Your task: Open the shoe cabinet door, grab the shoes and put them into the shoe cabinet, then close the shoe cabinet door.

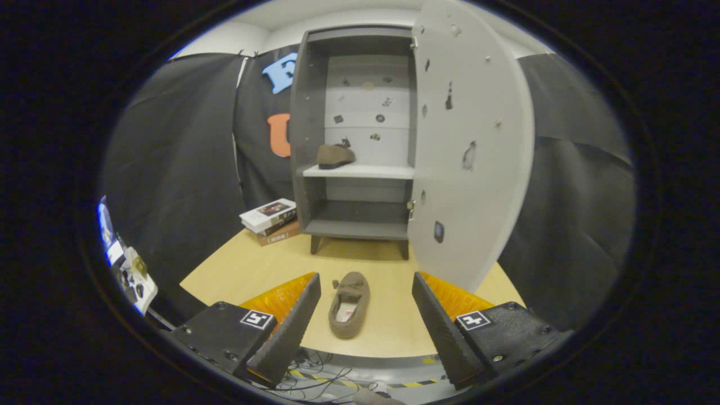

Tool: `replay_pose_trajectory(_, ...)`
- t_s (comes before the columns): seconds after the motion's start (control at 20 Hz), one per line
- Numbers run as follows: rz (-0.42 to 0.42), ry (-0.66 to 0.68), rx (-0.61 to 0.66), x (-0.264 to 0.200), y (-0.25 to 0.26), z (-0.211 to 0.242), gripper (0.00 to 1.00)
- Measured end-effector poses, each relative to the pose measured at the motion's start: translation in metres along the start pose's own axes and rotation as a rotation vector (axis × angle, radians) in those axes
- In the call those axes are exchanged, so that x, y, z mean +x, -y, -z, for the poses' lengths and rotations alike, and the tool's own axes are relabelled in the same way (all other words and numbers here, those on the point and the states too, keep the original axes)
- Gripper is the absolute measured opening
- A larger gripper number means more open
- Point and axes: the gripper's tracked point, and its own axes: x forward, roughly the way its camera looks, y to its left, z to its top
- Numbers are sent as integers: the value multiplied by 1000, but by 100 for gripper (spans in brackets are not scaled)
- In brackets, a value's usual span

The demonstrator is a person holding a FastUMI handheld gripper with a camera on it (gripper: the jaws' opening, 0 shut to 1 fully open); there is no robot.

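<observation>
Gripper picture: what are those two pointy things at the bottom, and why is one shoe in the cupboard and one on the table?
Those are the two fingers of a gripper that a person holds in a hand. The camera rides on it and looks forward. The fingers are wide open, holding nothing. Between them, on the wooden table, lies a brown slipper. Beyond it stands the grey shoe cabinet with its door swung open. The other slipper sits on the middle shelf. Some books are stacked beside the cabinet.
</observation>
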Motion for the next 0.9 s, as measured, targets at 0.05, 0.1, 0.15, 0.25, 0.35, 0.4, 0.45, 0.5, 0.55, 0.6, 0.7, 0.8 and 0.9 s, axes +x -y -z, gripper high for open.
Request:
replay_pose_trajectory(0.05,-7,-19,-1,15,-8,11,100)
replay_pose_trajectory(0.1,-19,-34,4,31,-17,20,100)
replay_pose_trajectory(0.15,-31,-53,12,46,-26,30,100)
replay_pose_trajectory(0.25,-49,-95,9,77,-42,51,100)
replay_pose_trajectory(0.35,-70,-135,2,107,-56,69,100)
replay_pose_trajectory(0.4,-71,-155,4,124,-60,78,100)
replay_pose_trajectory(0.45,-68,-174,11,140,-62,85,100)
replay_pose_trajectory(0.5,-58,-191,23,155,-62,91,100)
replay_pose_trajectory(0.55,-42,-210,37,169,-56,98,100)
replay_pose_trajectory(0.6,-23,-236,52,183,-51,107,100)
replay_pose_trajectory(0.7,3,-279,100,201,-43,120,100)
replay_pose_trajectory(0.8,1,-316,137,218,-43,129,100)
replay_pose_trajectory(0.9,-12,-317,140,234,-47,126,100)
